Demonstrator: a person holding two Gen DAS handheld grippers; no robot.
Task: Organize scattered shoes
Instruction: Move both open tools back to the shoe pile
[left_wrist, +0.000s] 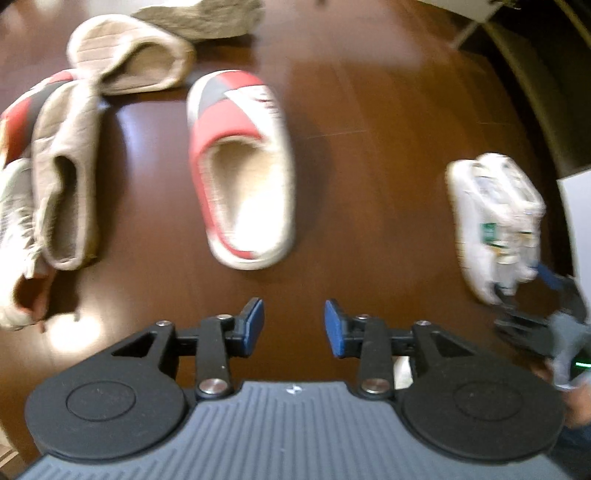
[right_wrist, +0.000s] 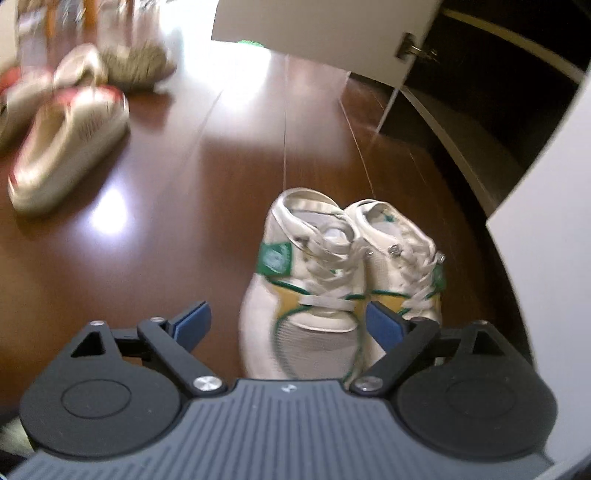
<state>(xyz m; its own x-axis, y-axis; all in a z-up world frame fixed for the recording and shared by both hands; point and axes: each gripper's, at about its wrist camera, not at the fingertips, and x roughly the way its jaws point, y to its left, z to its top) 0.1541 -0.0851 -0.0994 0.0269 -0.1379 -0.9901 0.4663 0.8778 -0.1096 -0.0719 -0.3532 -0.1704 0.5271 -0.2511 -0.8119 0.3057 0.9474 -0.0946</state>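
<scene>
My left gripper (left_wrist: 294, 326) is open and holds nothing; it hovers over the dark wooden floor just short of a red, grey and white slipper (left_wrist: 240, 173). Its mate (left_wrist: 16, 118) lies at the far left under a beige slipper (left_wrist: 62, 184), with a second beige slipper (left_wrist: 129, 55) behind. A pair of white sneakers with green and yellow trim (right_wrist: 303, 280) stands side by side. My right gripper (right_wrist: 288, 325) is open wide around the left sneaker's toe, its right pad (right_wrist: 384, 325) between the two shoes. The left wrist view shows that right gripper (left_wrist: 528, 291) at the sneakers (left_wrist: 495, 221).
A worn light sneaker (left_wrist: 14, 240) lies at the far left edge. A grey woolly shoe (left_wrist: 207, 18) sits at the back. A white door (right_wrist: 314, 26) and a white panel (right_wrist: 546, 221) frame a dark opening (right_wrist: 480, 110) to the right of the sneakers.
</scene>
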